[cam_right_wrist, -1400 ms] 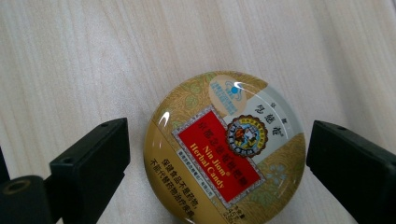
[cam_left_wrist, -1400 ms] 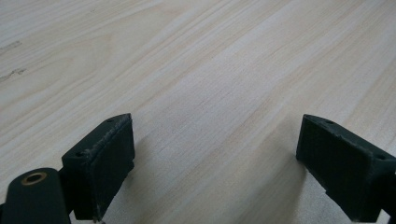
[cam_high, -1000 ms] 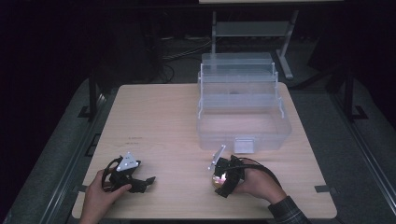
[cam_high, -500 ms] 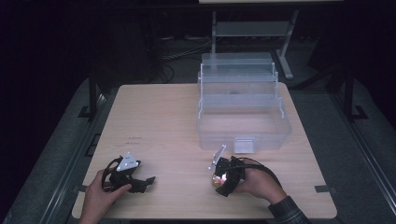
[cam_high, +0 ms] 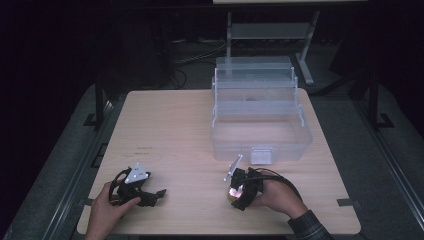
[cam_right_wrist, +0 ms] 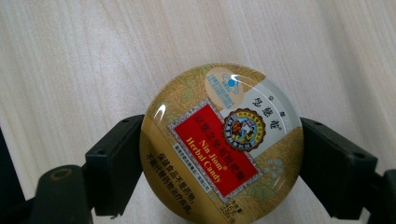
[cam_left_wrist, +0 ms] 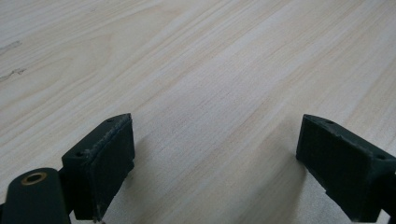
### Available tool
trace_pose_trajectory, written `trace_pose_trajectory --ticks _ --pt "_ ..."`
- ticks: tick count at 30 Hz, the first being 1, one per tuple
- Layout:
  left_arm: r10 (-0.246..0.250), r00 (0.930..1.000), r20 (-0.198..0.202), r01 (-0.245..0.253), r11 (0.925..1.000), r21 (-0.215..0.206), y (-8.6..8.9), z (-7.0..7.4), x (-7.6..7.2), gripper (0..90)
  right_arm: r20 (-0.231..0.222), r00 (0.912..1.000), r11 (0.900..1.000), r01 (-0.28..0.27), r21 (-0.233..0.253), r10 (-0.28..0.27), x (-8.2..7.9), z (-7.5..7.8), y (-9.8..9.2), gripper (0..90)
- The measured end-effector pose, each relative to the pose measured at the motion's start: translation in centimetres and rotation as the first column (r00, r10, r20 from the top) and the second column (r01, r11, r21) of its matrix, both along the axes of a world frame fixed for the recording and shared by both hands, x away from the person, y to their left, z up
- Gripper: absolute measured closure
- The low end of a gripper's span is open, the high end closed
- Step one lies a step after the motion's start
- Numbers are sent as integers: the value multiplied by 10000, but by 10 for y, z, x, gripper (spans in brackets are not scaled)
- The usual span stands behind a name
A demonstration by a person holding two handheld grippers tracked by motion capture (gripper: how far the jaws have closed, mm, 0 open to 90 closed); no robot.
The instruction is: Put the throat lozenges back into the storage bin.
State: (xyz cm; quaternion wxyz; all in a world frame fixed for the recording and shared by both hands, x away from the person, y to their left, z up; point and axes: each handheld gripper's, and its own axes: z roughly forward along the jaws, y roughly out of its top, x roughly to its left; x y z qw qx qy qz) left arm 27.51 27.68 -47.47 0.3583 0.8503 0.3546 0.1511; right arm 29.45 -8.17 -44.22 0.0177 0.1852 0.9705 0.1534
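Right now the right tool (cam_right_wrist: pixel 222 154) clamps a round candy tin (cam_right_wrist: pixel 222 144) between its jaws, just above the counter (cam_high: pixel 175 130), near the clear plastic box (cam_high: pixel 260 120). Well left of the box, the left tool (cam_left_wrist: pixel 215 158) rests open, gripping nothing.

Left hand-held gripper (cam_high: pixel 159 193) sits low at the near left of the table, jaws spread wide with nothing between them, left hand (cam_high: pixel 107 210) wrapped around its back. Right hand-held gripper (cam_high: pixel 235 192) is at the near right, jaws clamped on a round candy tin (cam_right_wrist: pixel 222 142), right hand (cam_high: pixel 277 200) gripping from behind.
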Motion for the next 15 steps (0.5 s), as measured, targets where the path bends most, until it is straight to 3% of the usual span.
trace_pose_trajectory --ticks 15 --pt "7 10000 3 -7 10000 -3 0 0 0 106 -37 10000 10000 71 9 -71 -1 6 -5 194"
